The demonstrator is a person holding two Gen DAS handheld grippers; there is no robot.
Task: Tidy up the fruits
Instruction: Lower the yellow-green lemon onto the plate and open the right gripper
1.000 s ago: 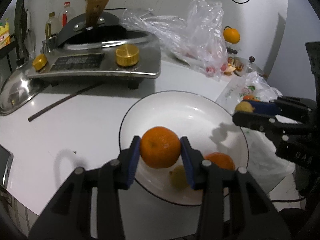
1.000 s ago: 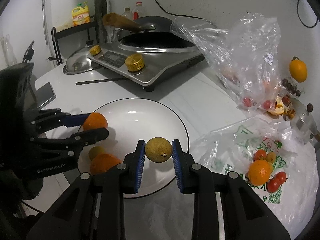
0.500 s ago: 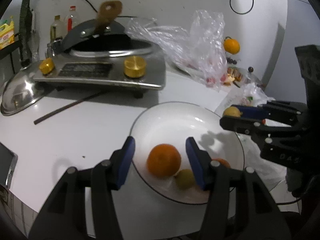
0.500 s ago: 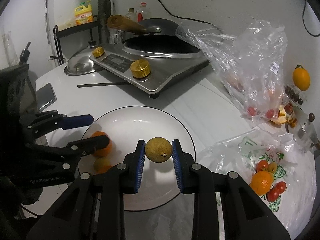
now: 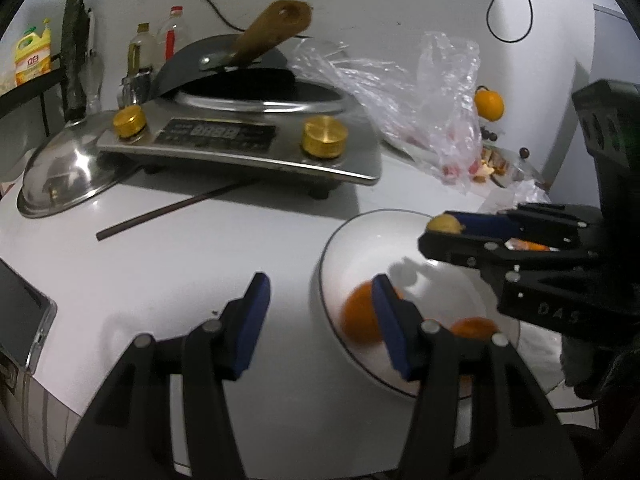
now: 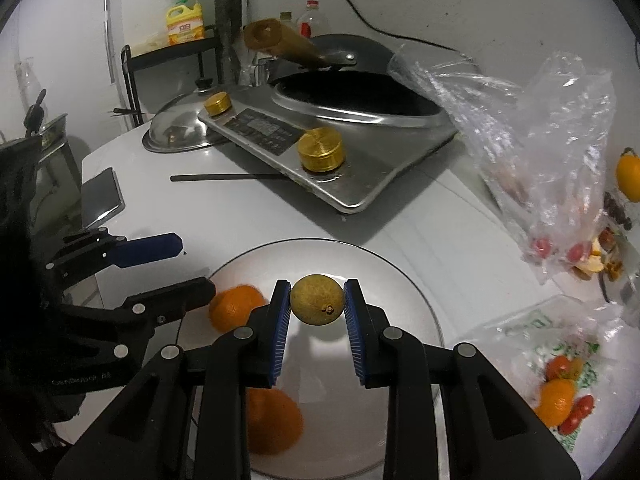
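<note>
The right gripper [image 6: 317, 306] pinches a small yellow-brown fruit [image 6: 317, 299] between its blue pads, held above the white plate [image 6: 404, 280]. The left gripper [image 5: 318, 316] stands spread with nothing between its pads — it sits over the worktop [image 5: 200, 248] at the plate's left rim. Two oranges lie on the plate: one orange [image 6: 234, 308] near the left gripper's tip, a second orange [image 6: 276, 420] at the near edge. More fruit lies on a plastic bag [image 6: 560, 360] to the right.
</note>
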